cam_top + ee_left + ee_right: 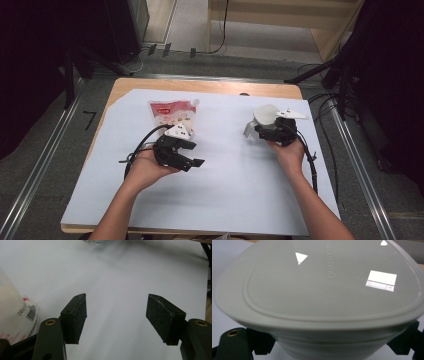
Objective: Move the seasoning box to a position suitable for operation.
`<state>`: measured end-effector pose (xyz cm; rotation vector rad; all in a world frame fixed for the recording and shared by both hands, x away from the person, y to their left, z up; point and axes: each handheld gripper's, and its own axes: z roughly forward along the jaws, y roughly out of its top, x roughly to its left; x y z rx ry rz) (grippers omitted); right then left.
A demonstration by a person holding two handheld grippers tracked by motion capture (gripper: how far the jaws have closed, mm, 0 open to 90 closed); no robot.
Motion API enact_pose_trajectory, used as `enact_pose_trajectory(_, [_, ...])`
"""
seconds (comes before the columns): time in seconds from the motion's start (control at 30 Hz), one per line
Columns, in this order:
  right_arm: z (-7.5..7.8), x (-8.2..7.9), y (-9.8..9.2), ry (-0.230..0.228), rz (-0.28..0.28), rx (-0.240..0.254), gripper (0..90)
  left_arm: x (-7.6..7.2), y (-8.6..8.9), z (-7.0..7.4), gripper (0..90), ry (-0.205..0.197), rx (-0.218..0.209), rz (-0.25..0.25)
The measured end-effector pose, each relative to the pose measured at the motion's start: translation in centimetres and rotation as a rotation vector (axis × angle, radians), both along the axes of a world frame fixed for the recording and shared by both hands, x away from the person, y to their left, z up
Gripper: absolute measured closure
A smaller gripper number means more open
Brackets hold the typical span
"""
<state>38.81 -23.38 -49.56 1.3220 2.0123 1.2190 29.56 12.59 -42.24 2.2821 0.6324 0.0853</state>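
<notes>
the right gripper [267,131] pinches a pale grey lidded container [264,117] at the right of the table [210,86], its jaws pressed against the container's two sides just under the lid rim. in the right gripper view the container [319,297] sits tight between the black jaws, lid up and roughly level — a grip that low looks meant to keep the body steady rather than to pull the lid off.

the left gripper [192,163] rests in the person's left hand [142,170] at the near left, jaws spread with nothing between the pads [77,322] but the white sheet [225,175]. it points rightward across the table, seemingly waiting its turn — free to take the lid or the pouch.

the red-and-white pouch [172,116] lies flat on the far left, just beyond the left gripper; in the left gripper view its printed edge [15,315] sits just left of the jaws, not between them. container and pouch are well apart.
</notes>
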Motion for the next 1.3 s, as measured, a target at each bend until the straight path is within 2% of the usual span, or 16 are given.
enact_pose_trajectory(0.3, [0.2, -0.1, 0.0, 0.015, -0.024, -0.001, 14.8, 0.1, 0.2, 0.0, 34.0, -0.002, -0.007, 0.008])
enact_pose_trajectory(0.57, [1.3, -0.6, -0.1, -0.016, -0.027, 0.018, 14.8, 0.1, 0.3, 0.1, 34.0, -0.003, -0.003, 0.009])
enact_pose_trajectory(0.73, [2.1, -1.3, 0.1, -0.02, 0.001, 0.039, 14.8, 0.3, 0.4, 0.1, 34.0, 0.0, -0.013, 0.013])
enact_pose_trajectory(0.9, [2.7, -2.3, 0.6, -0.028, 0.033, 0.03, 14.8, 0.4, 0.5, 0.0, 34.0, -0.003, -0.02, 0.016])
enact_pose_trajectory(1.03, [3.1, -3.2, 1.2, -0.044, 0.05, 0.036, 14.8, 0.6, 0.6, 0.1, 34.0, -0.003, -0.006, 0.018])
enact_pose_trajectory(1.07, [3.3, -3.6, 1.5, -0.057, 0.071, 0.019, 14.8, 0.7, 0.6, 0.0, 34.0, 0.002, -0.018, 0.02])
enact_pose_trajectory(1.13, [3.4, -3.8, 1.7, -0.058, 0.077, 0.017, 14.8, 0.7, 0.6, 0.0, 34.0, 0.003, -0.018, 0.023])
enact_pose_trajectory(1.17, [3.5, -4.2, 2.0, -0.073, 0.09, 0.01, 14.8, 0.8, 0.6, 0.0, 34.0, 0.001, -0.019, 0.022])
enact_pose_trajectory(1.3, [3.7, -4.8, 2.3, -0.072, 0.105, 0.016, 14.8, 0.9, 0.7, 0.0, 34.0, -0.001, -0.023, 0.025])
